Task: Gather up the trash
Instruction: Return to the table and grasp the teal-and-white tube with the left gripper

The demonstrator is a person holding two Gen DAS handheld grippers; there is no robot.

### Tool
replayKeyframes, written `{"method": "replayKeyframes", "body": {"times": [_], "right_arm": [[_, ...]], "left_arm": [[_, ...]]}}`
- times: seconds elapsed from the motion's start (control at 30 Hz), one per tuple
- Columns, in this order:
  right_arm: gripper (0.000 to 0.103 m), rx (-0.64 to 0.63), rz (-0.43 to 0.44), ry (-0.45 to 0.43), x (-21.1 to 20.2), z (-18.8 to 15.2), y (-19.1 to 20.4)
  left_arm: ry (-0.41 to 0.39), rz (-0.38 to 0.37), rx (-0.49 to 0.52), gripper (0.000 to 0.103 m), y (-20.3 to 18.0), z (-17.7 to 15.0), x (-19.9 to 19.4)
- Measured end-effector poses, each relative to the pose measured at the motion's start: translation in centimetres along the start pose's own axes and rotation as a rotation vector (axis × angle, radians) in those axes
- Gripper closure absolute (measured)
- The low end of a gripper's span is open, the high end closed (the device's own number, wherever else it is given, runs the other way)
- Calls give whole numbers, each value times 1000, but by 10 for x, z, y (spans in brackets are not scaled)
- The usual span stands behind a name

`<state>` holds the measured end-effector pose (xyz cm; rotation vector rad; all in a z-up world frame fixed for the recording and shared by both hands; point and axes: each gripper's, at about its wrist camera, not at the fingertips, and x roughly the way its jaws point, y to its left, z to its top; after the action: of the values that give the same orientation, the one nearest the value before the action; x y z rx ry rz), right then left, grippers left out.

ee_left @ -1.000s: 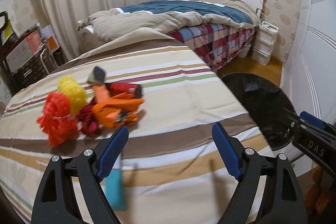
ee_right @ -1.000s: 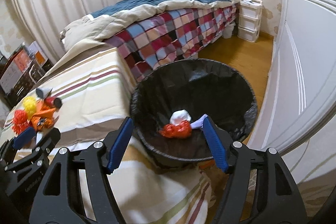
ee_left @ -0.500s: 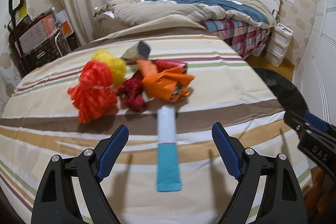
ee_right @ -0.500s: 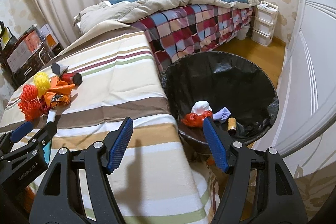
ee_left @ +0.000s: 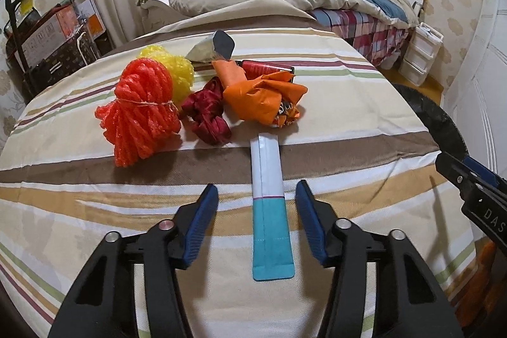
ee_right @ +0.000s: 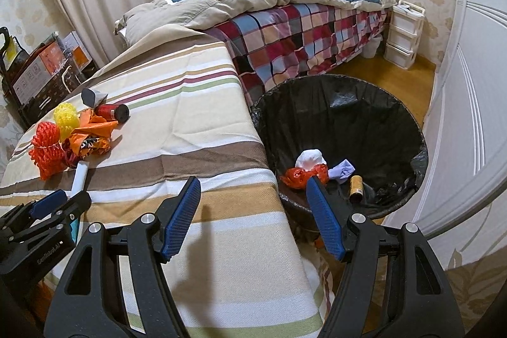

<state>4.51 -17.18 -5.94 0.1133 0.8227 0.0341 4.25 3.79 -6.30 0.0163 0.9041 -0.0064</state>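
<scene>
Left wrist view: my left claw (ee_left: 256,211) is closing around the sachet (ee_left: 270,211) at lower centre, pads not yet touching; I should centre on its teal end and pinch flat. Right wrist view: my right claw (ee_right: 253,211) hangs half open, empty, the bin (ee_right: 380,103) at right.

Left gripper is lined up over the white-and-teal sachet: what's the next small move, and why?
Probably finish closing the left gripper on the white-and-teal sachet. Its jaws are closing with the sachet lying flat between them, and the pads do not seem to touch it yet. The black-lined bin waits to the right, already holding some trash.
</scene>
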Motion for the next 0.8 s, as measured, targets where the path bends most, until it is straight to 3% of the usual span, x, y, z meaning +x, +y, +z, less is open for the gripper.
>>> {"method": "replayKeyframes", "body": {"times": [0.13, 0.17, 0.43, 0.8], "right_arm": [[35, -4, 5, -1, 0, -1, 4], [35, -6, 7, 0, 0, -1, 6], [35, -45, 23, 7, 0, -3, 23], [35, -139, 72, 31, 5, -7, 68]], "left_arm": [[-19, 3, 32, 79, 1, -3, -3], [-21, 6, 36, 81, 1, -4, -3], [-29, -57, 4, 83, 14, -9, -12], [-61, -47, -26, 83, 44, -18, -29]]}}
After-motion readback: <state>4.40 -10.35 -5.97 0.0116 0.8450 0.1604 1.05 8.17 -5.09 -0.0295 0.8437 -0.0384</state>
